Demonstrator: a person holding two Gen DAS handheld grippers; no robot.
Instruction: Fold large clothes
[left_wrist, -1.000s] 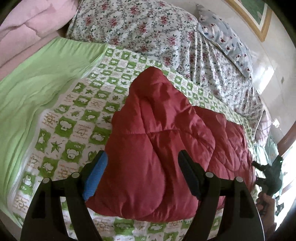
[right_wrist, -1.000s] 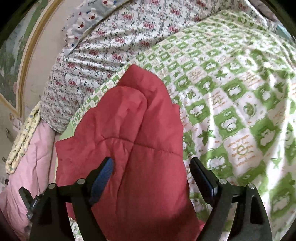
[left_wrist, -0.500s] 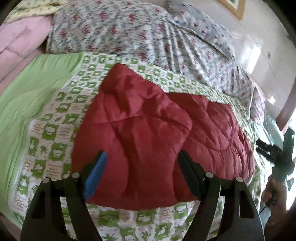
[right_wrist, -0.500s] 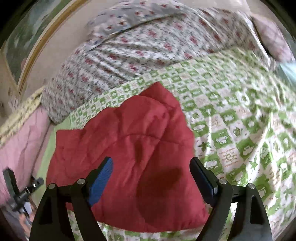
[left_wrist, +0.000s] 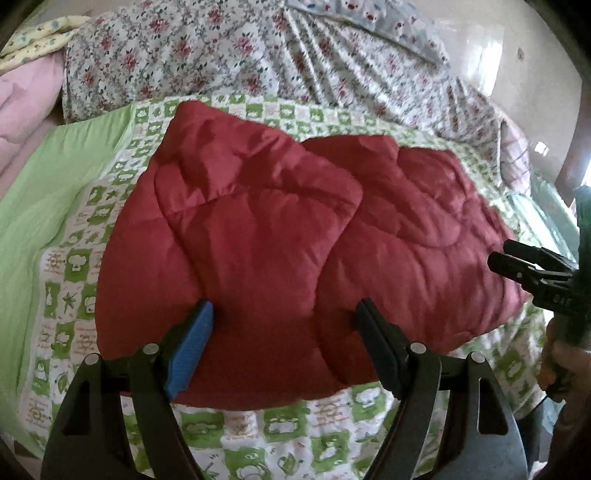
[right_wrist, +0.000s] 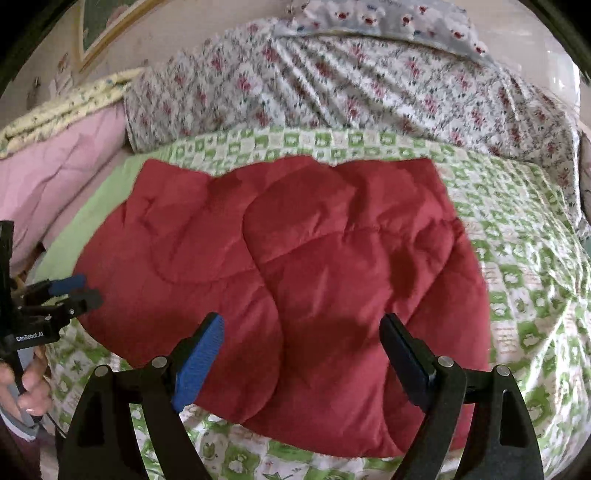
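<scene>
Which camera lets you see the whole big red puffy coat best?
The right wrist view: the red puffy coat lies nearly whole on the green checked bedspread, edges clear. The left wrist view shows the coat too, but the left gripper hides its near edge.

Red padded garment (left_wrist: 295, 236) on green checked bedspread (left_wrist: 74, 266), left gripper (left_wrist: 284, 317) apparently empty

1 red quilted garment (left_wrist: 280, 236), 2 claws: left claw (left_wrist: 282, 325), right claw (right_wrist: 301, 338).
</scene>
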